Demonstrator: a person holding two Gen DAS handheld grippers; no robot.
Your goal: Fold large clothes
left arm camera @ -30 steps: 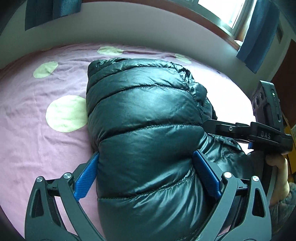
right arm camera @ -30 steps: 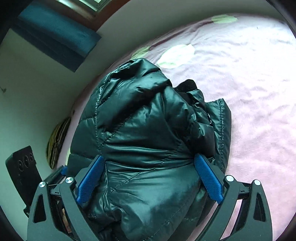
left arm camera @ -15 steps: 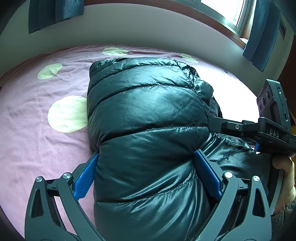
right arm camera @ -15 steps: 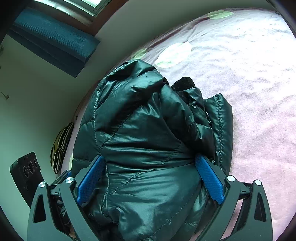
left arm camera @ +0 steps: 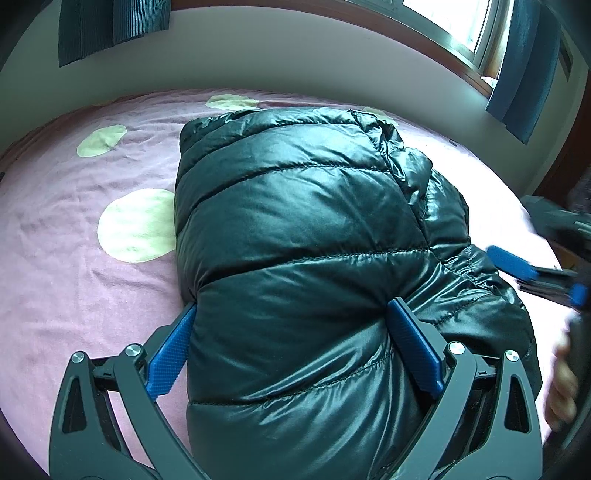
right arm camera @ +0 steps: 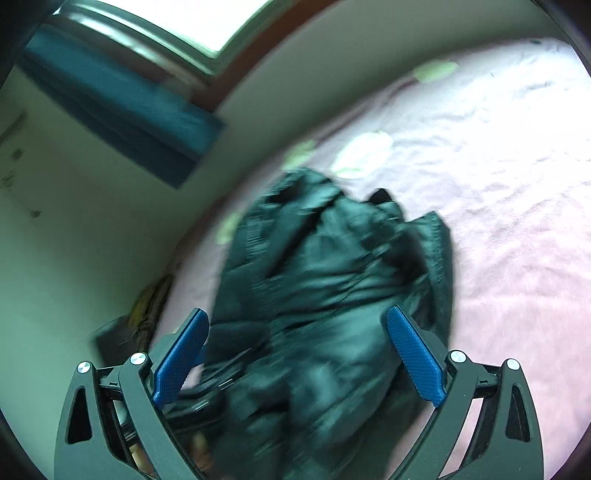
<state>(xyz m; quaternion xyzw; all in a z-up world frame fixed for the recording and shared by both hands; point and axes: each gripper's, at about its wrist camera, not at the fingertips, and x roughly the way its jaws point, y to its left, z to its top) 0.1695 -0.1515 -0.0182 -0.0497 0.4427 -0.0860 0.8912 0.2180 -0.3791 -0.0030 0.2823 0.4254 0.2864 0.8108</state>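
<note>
A dark shiny puffer jacket (left arm camera: 295, 229) lies folded into a thick bundle on a pink bedsheet (left arm camera: 74, 258). My left gripper (left arm camera: 291, 328) is wide open, its blue pads on either side of the bundle's near end. My right gripper (right arm camera: 295, 332) is wide open and empty, above the jacket (right arm camera: 332, 288); its view is motion-blurred. It also shows at the right edge of the left wrist view (left arm camera: 535, 273), clear of the jacket.
The sheet has pale green dots (left arm camera: 136, 225). A wall, a window (left arm camera: 461, 22) and blue curtains (left arm camera: 524, 66) lie beyond the bed. A striped item (right arm camera: 147, 306) sits by the wall.
My right gripper has pulled back and up off the jacket, which now looks smaller in its view. The left gripper has stayed around the bundle's near end.
</note>
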